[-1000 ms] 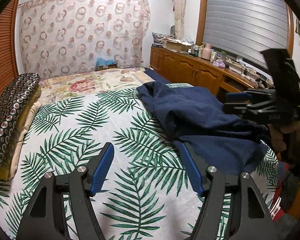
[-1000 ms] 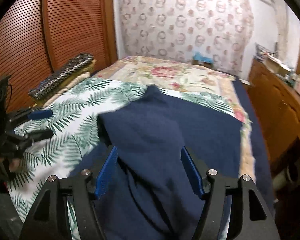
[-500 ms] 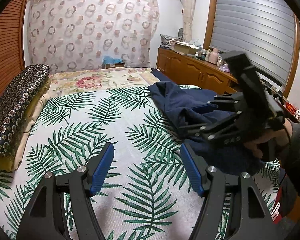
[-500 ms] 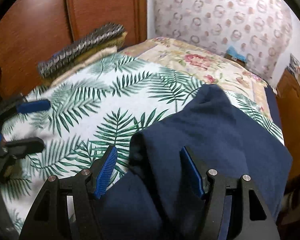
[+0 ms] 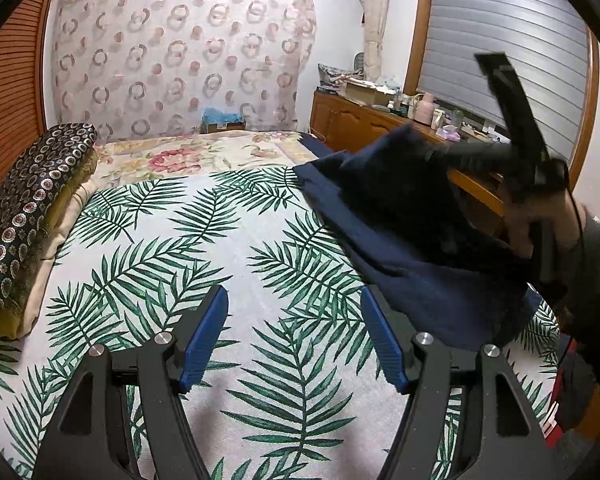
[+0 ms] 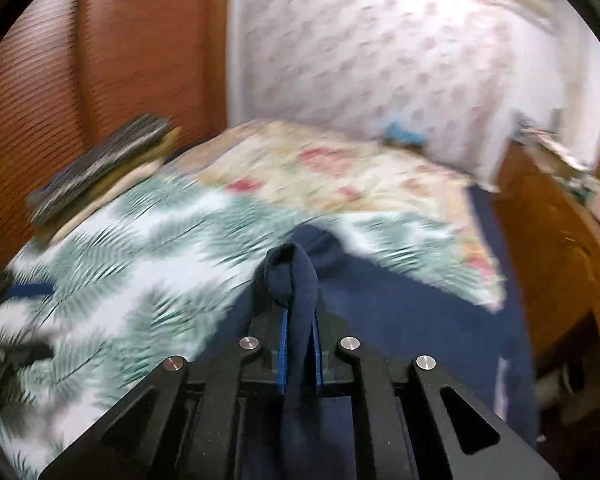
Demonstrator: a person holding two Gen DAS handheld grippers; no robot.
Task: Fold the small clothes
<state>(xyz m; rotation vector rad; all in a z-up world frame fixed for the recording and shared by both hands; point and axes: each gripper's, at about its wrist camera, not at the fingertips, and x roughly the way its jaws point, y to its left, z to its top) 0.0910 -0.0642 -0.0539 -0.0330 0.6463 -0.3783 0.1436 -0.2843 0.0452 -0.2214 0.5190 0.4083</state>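
Since the earlier frame the right gripper (image 6: 299, 344) has swung in over the bed and its jaws are closing, with a fold of the navy garment (image 6: 296, 280) pinched between the blue pads and a loop of cloth bulging just ahead of the fingertips. The bed (image 5: 228, 240), with its palm-leaf cover, fills the space ahead of both grippers. The garment lies on the bed's right side, to the right of the left gripper (image 5: 294, 336) and just beyond its right finger, with its upper part lifted off the cover where the right gripper, seen from the left wrist, has hold of it (that view is blurred there). A stack of folded bedding (image 5: 28, 216) sits far left of the left gripper, along the bed's edge. The left gripper hovers over bare cover with jaws parted, nothing between them. A hand (image 5: 540, 220) grips the right tool's handle.
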